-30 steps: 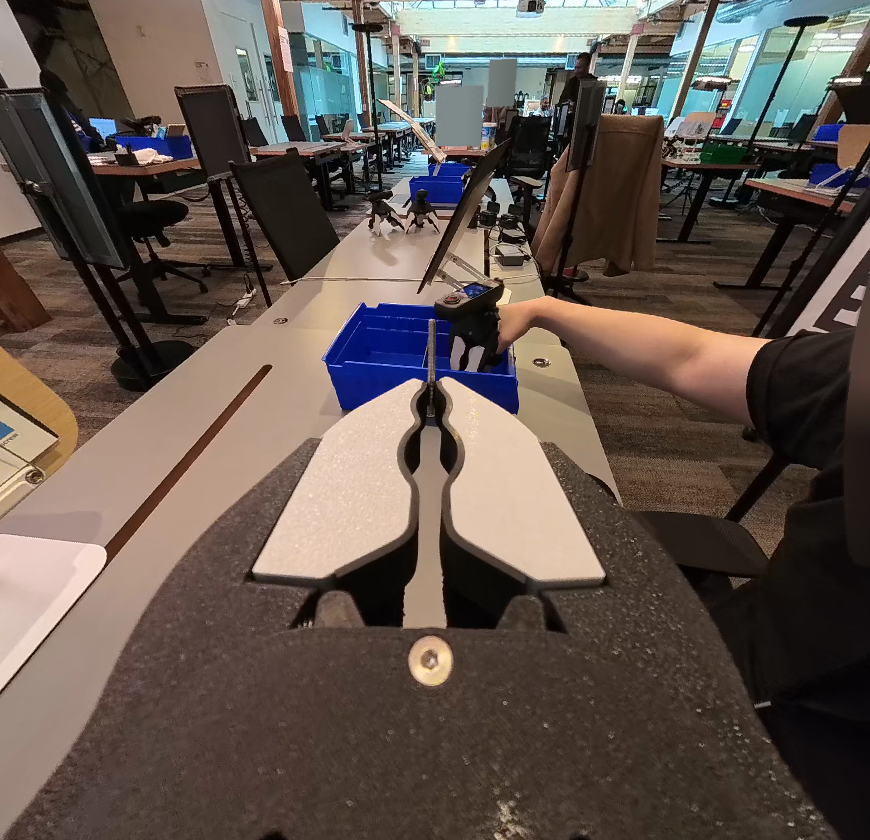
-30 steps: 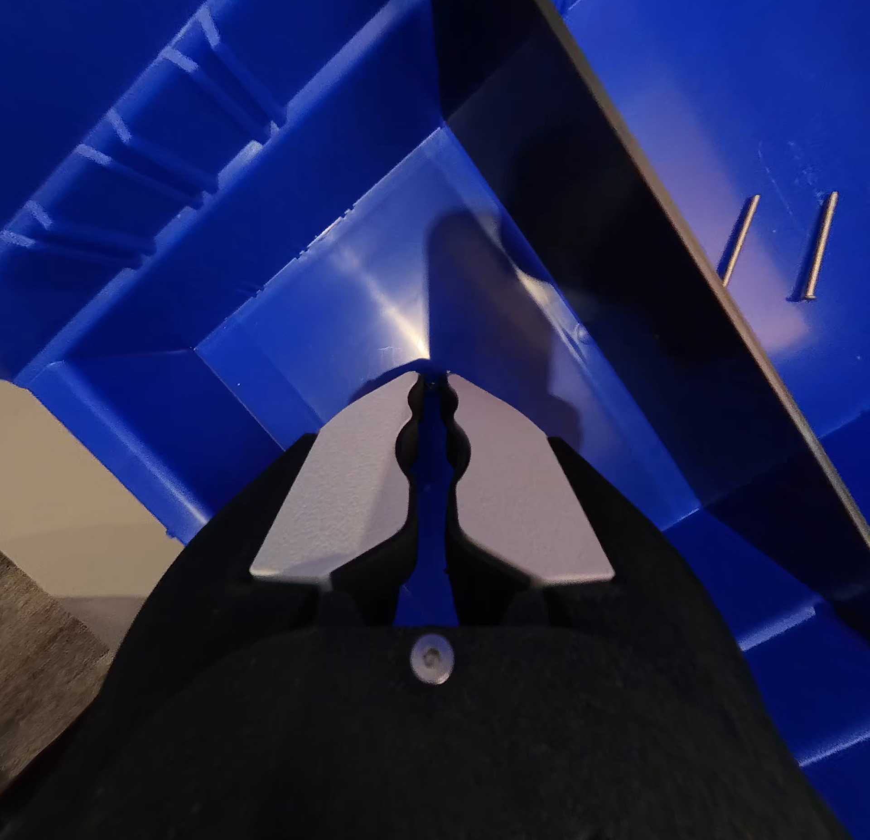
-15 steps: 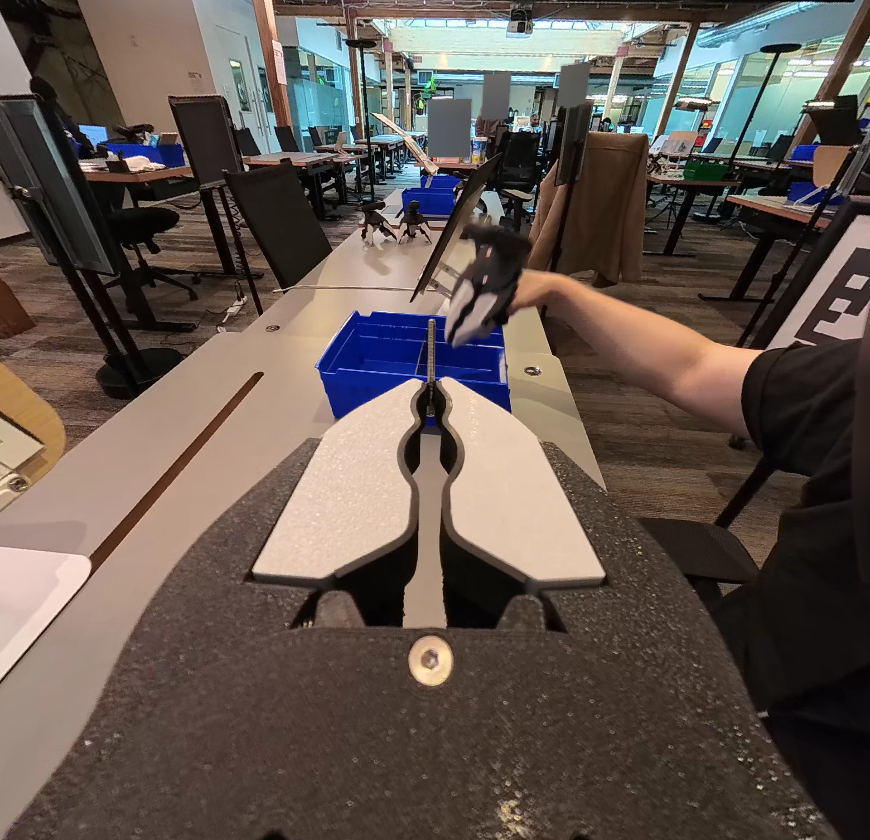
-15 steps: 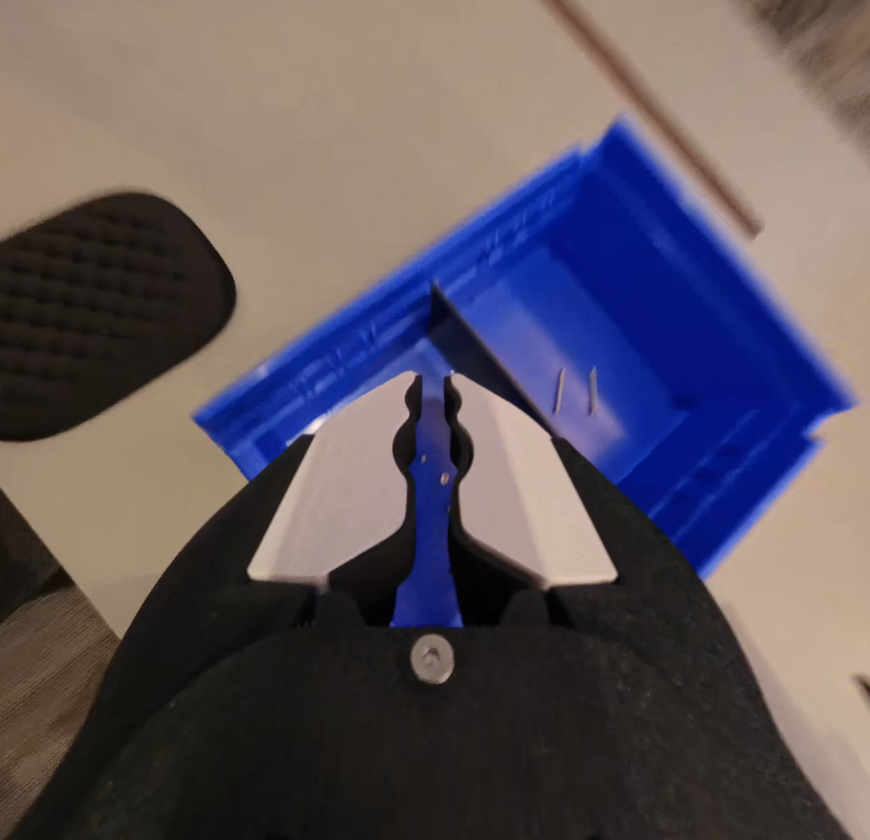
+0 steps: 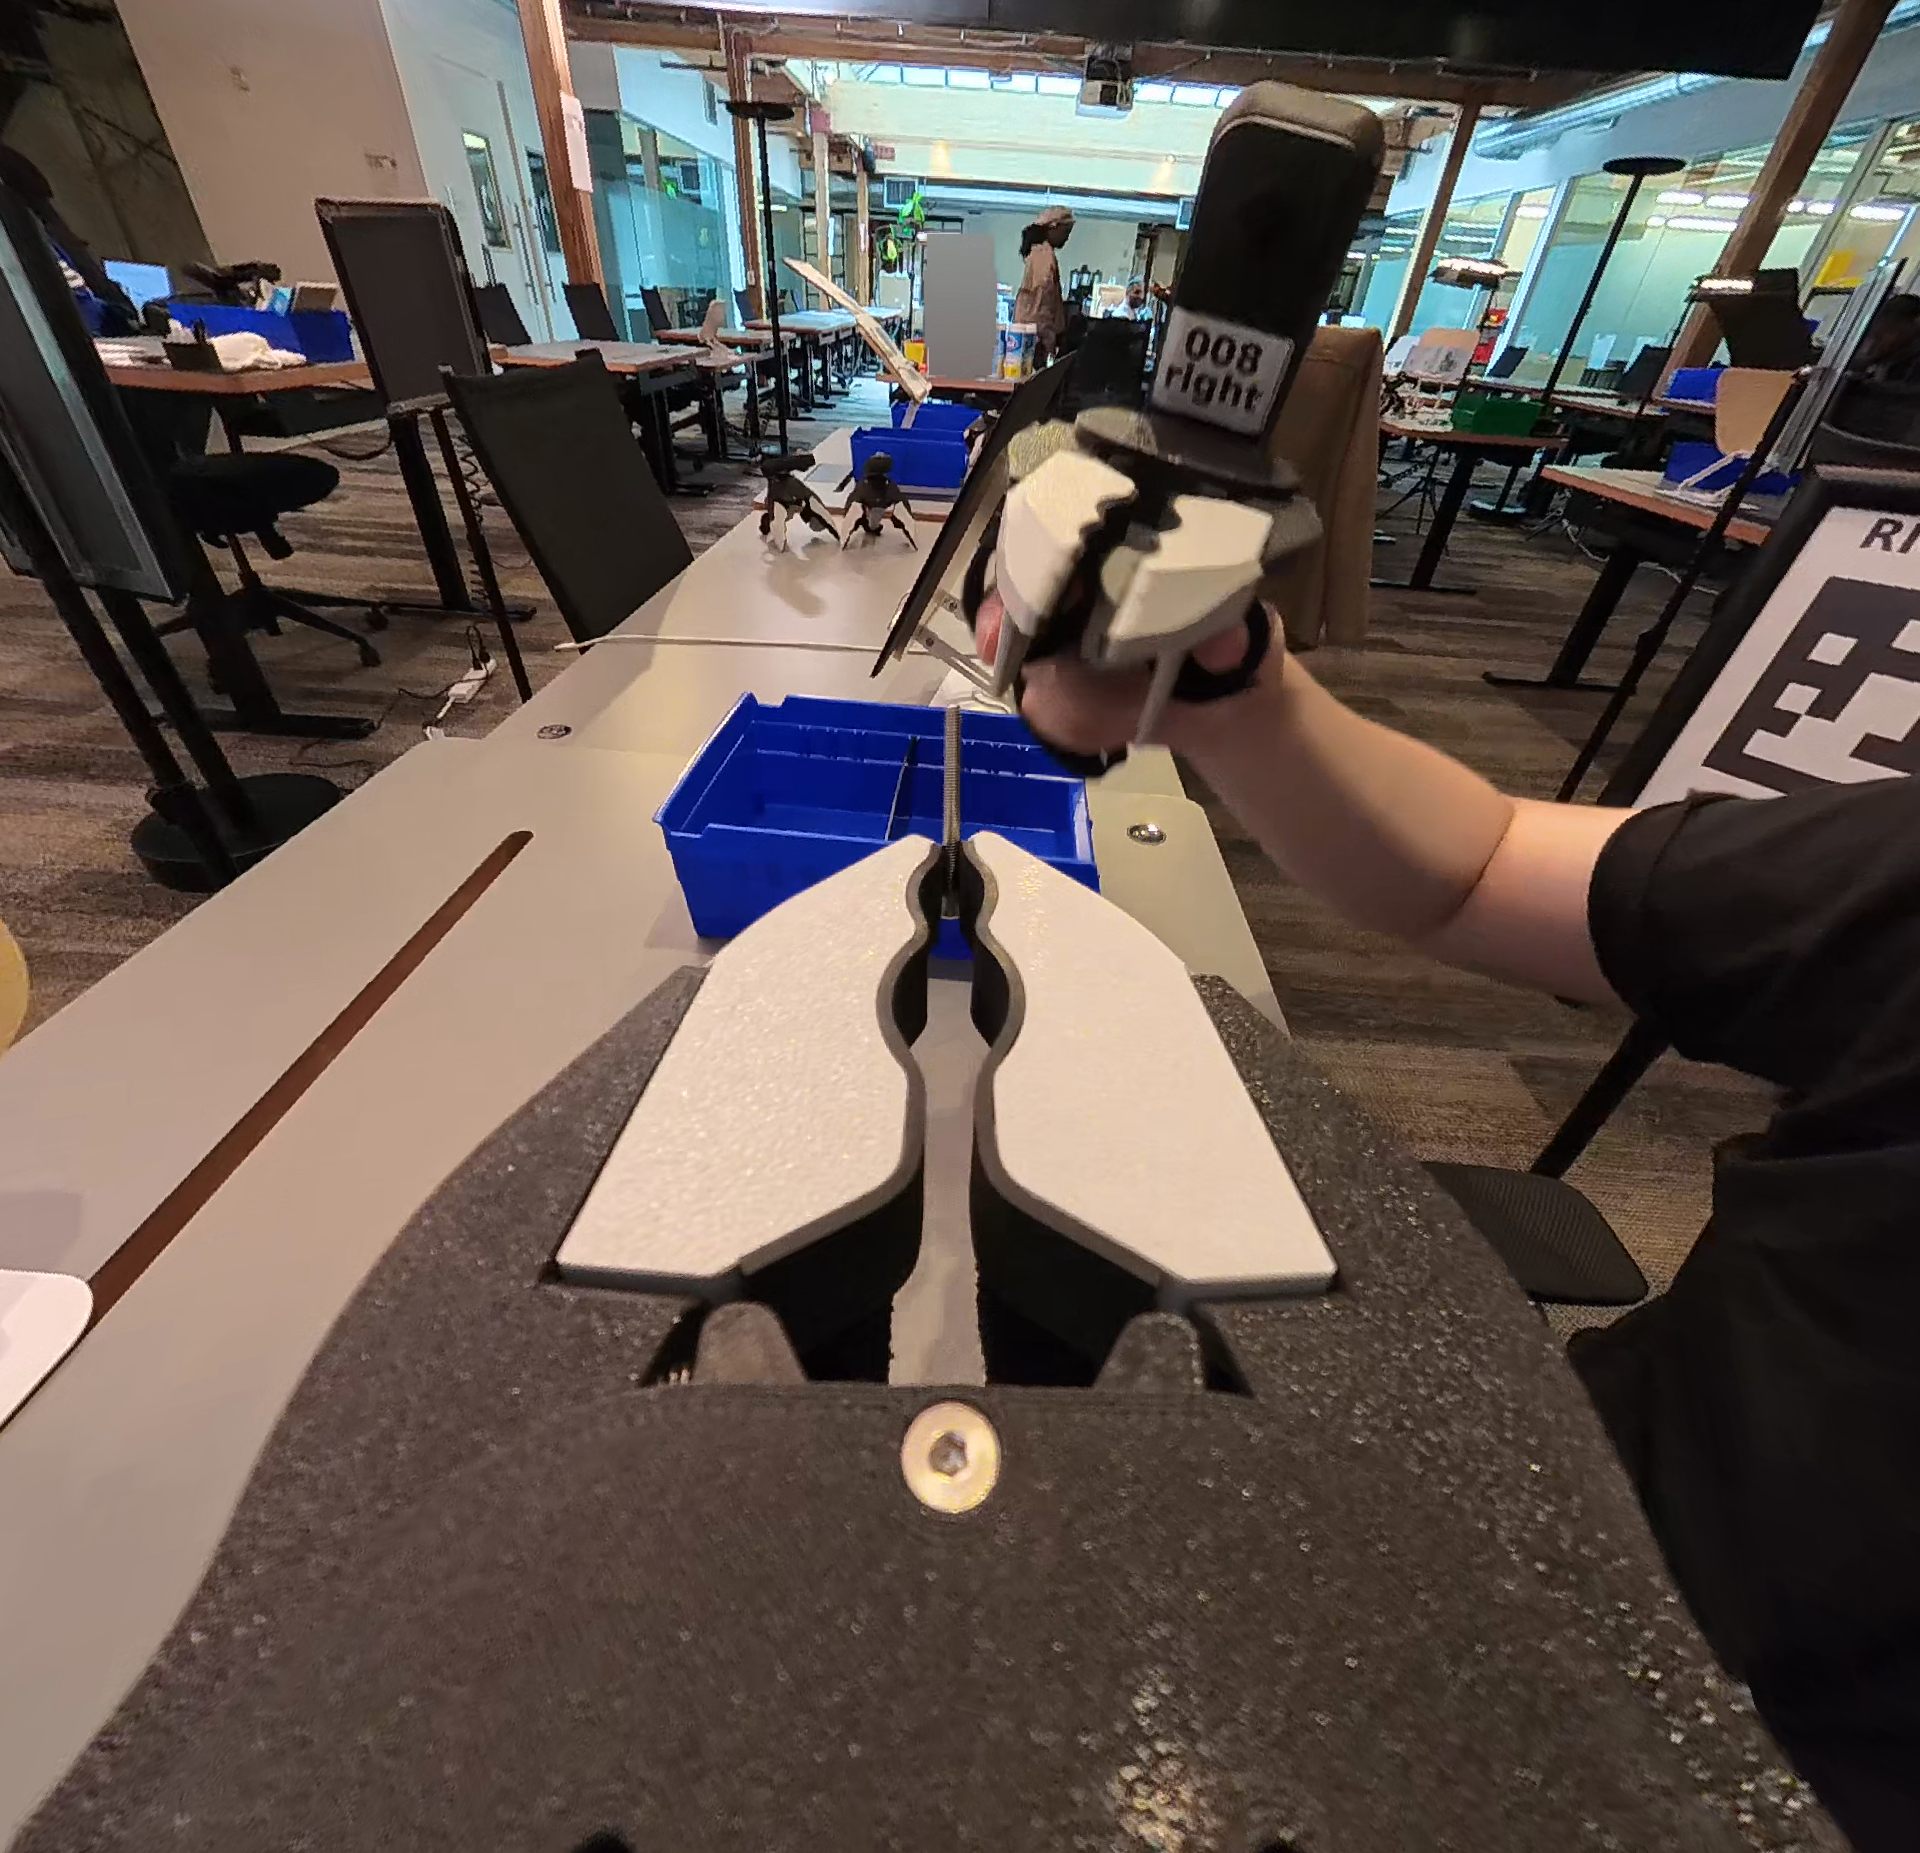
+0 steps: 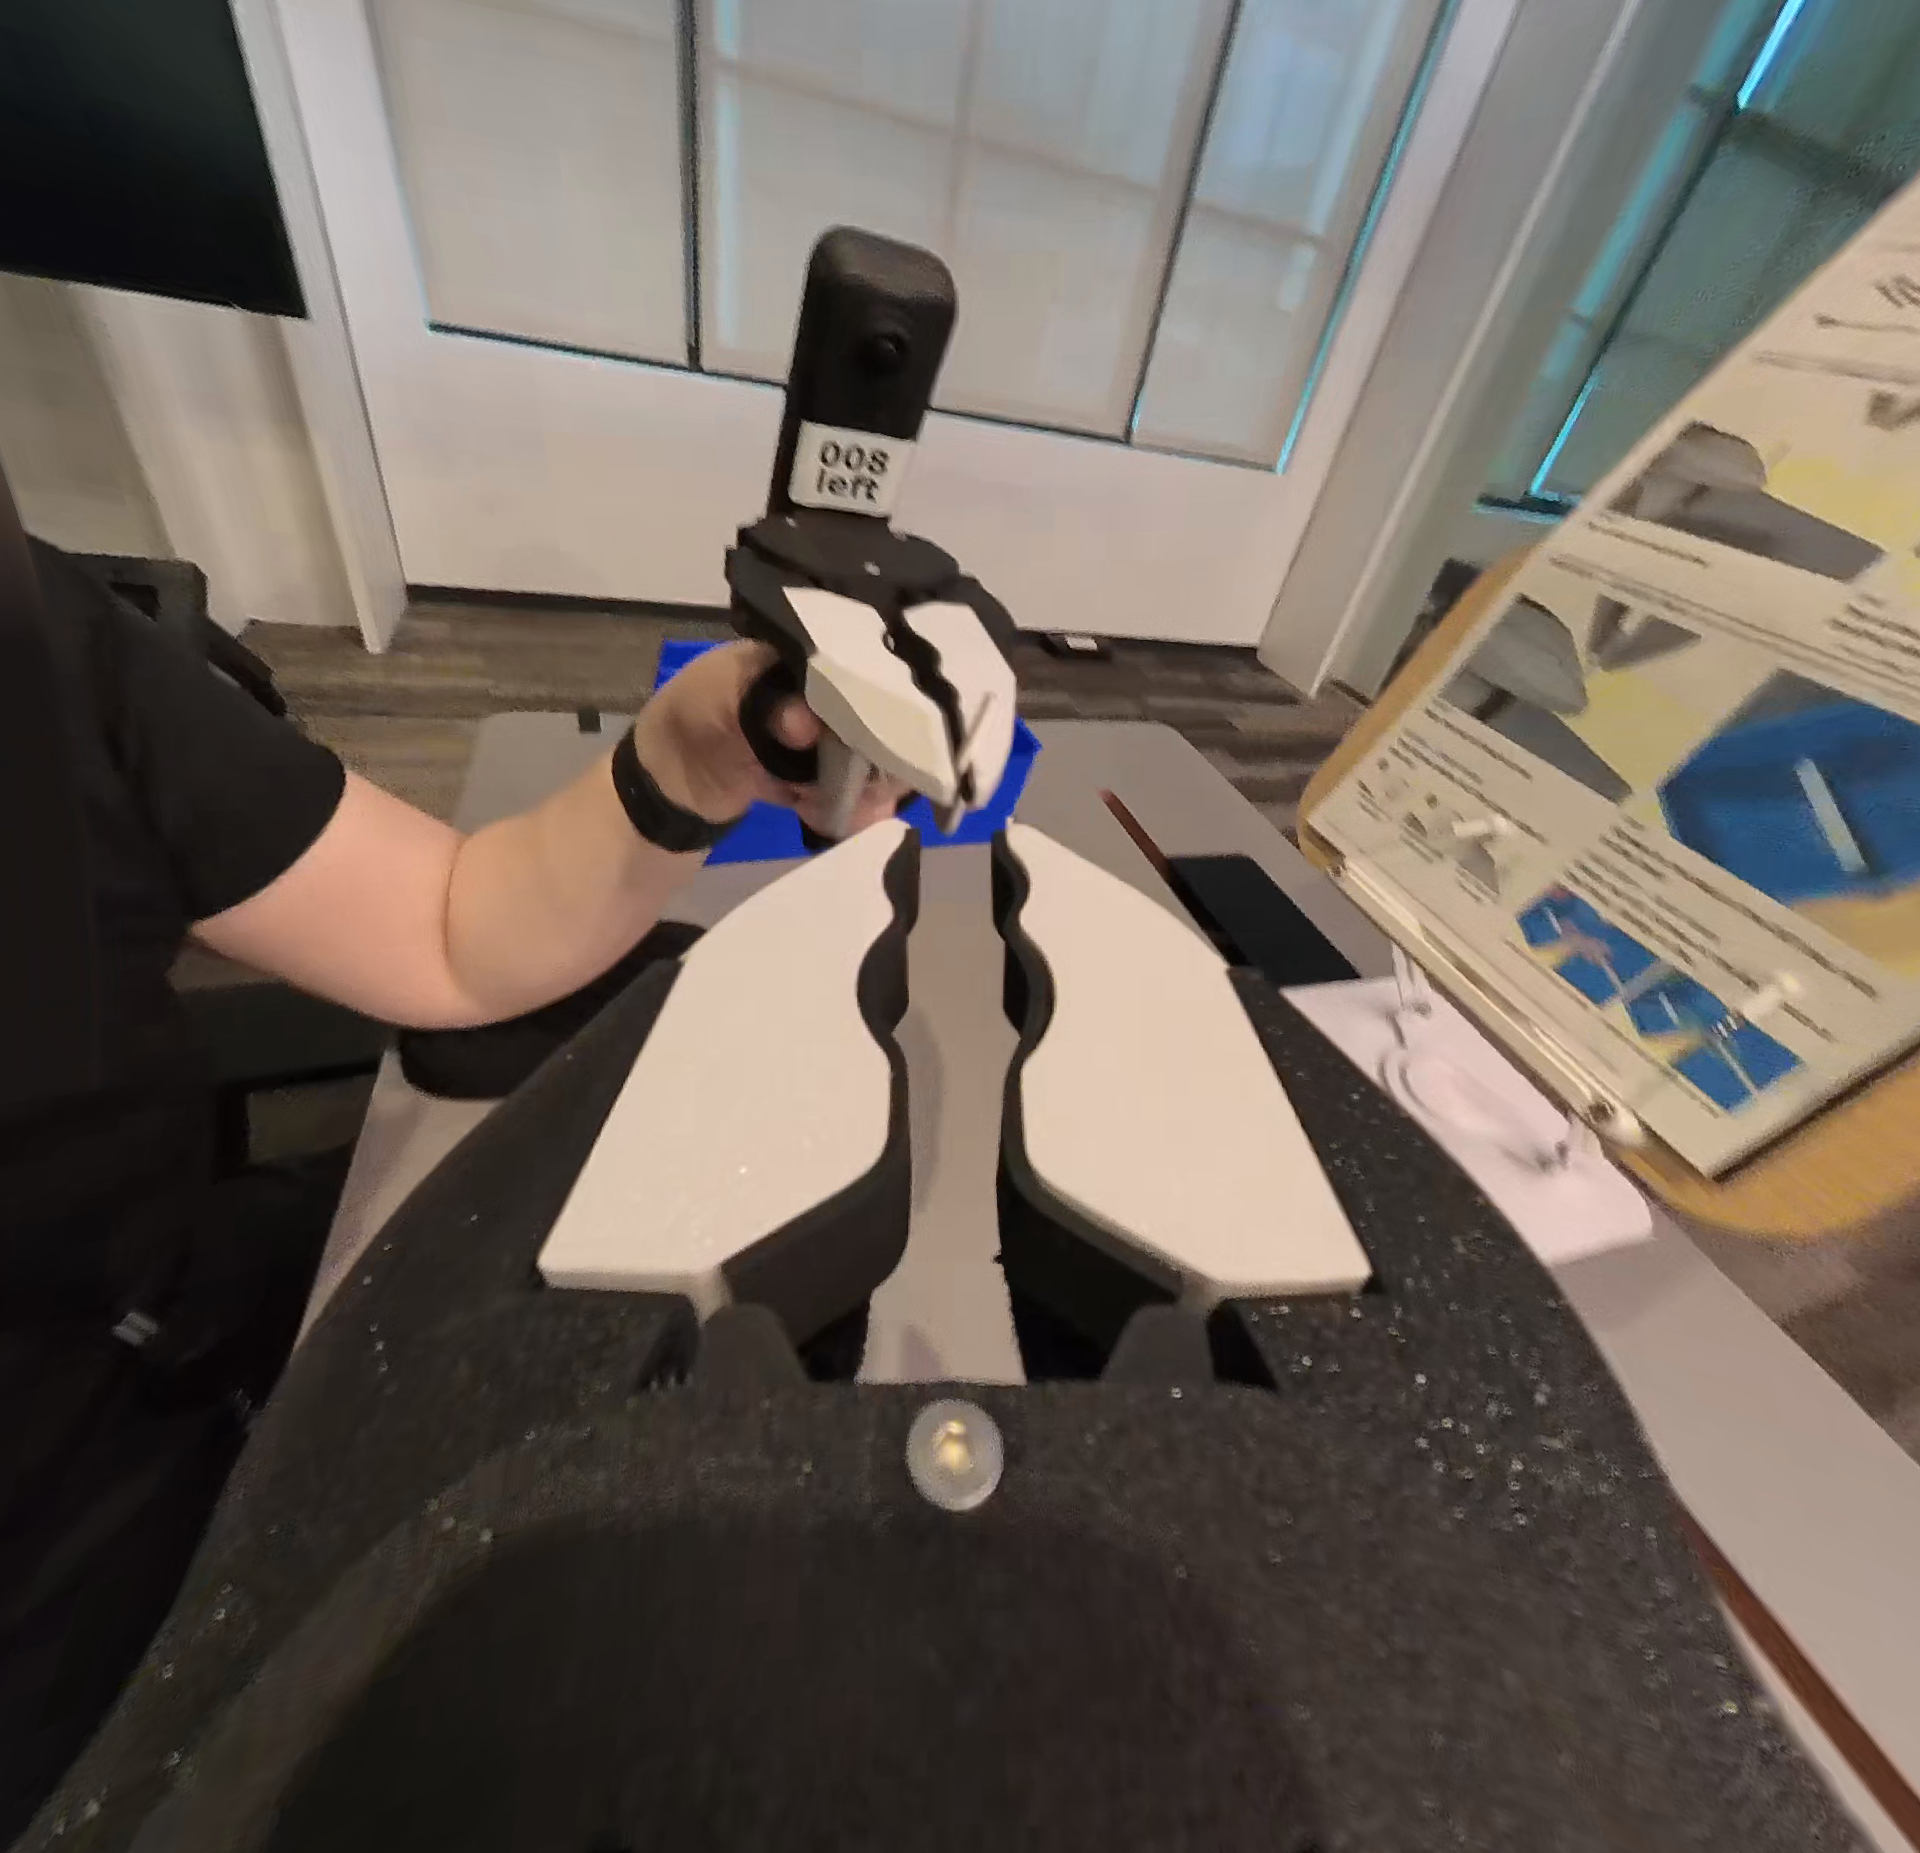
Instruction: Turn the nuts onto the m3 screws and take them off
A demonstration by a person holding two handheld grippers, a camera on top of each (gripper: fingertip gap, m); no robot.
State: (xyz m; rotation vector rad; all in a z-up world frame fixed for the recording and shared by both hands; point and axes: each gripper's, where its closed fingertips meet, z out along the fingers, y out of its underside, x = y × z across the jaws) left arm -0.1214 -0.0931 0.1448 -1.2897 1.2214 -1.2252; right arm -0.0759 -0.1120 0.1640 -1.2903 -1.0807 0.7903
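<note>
My left gripper (image 5: 951,847) is shut on a long thin screw (image 5: 953,780) that stands out past its fingertips, over the grey table (image 5: 312,972) in front of a blue divided bin (image 5: 831,806). My right gripper (image 5: 1081,697) is held in the air above the bin's right end, tips pointing back toward the left gripper. In the right wrist view the right gripper (image 6: 951,837) has a small gap between its fingertips and nothing shows in it. The left gripper (image 6: 961,801) with the screw (image 6: 981,710) is just beyond it, in front of the bin (image 6: 1023,754).
A tilted picture board (image 6: 1662,816) on a stand is at the right, seen edge-on in the left wrist view (image 5: 966,546). A black pad (image 6: 1236,899) lies on the table. A second blue bin (image 5: 914,453) and two small stands (image 5: 831,515) are farther along. Chairs flank the table. The tips of one gripper are about 7 centimeters away from the tips of the other.
My right gripper rose out of the blue bin and swung round to face the left gripper, its jaws a little wider apart. The left gripper kept the screw and barely moved.
</note>
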